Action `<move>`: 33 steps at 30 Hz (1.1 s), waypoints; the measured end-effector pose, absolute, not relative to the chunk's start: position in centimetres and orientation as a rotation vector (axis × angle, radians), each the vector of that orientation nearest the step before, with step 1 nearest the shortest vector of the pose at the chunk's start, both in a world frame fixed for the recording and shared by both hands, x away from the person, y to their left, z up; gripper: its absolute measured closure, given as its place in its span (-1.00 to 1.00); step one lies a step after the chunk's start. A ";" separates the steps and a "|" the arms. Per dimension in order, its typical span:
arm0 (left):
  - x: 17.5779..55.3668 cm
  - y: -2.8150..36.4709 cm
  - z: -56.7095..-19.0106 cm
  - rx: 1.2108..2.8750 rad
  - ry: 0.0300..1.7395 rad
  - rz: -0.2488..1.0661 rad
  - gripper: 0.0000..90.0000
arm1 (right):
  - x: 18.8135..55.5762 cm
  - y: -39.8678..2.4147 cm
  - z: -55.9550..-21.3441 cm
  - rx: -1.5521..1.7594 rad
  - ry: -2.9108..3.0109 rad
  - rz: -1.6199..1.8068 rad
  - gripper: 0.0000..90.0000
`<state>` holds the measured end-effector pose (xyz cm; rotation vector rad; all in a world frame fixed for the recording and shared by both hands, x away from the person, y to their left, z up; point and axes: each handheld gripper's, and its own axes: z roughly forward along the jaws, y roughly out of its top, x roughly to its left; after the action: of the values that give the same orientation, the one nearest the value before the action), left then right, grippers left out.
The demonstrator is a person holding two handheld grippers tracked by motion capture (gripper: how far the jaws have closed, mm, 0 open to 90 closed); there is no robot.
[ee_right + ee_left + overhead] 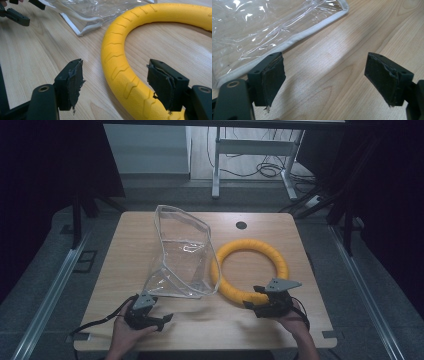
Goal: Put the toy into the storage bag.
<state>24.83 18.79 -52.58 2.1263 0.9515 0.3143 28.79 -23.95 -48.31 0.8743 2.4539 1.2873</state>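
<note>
While the left gripper (161, 319) is held open just short of the clear bag (182, 255), nothing has been gripped. Rightward, the yellow ring (250, 270) lies beside the bag, unbagged. The right gripper's (120, 82) open jaws straddle its near arc, so grasping and bagging likely remain.

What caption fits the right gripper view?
Open right gripper straddling the near arc of the yellow ring, clear bag behind.
</note>
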 end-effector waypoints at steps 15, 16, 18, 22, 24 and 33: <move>24.8 18.6 -52.7 2.134 0.950 0.307 -0.63 | 28.8 -23.3 -48.6 0.879 2.472 1.308 -0.37; 24.9 18.6 -52.8 2.136 0.948 0.306 -0.63 | 28.8 -23.2 -48.6 0.877 2.472 1.309 -0.37; 24.9 18.6 -52.8 2.138 0.948 0.306 -0.63 | 28.8 -23.2 -48.7 0.876 2.472 1.311 -0.37; 24.9 18.6 -52.8 2.136 0.948 0.305 -0.63 | 28.8 -23.1 -48.7 0.872 2.476 1.308 -0.37; 24.9 18.6 -52.8 2.135 0.949 0.305 -0.63 | 28.8 -23.0 -48.7 0.870 2.479 1.307 -0.37; 24.9 18.4 -52.9 2.125 0.953 0.286 -0.63 | 28.7 -23.1 -48.5 0.872 2.474 1.298 -0.37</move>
<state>24.86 18.44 -52.86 2.1247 0.9533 0.2859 28.65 -23.06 -48.52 0.8725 2.4739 1.2977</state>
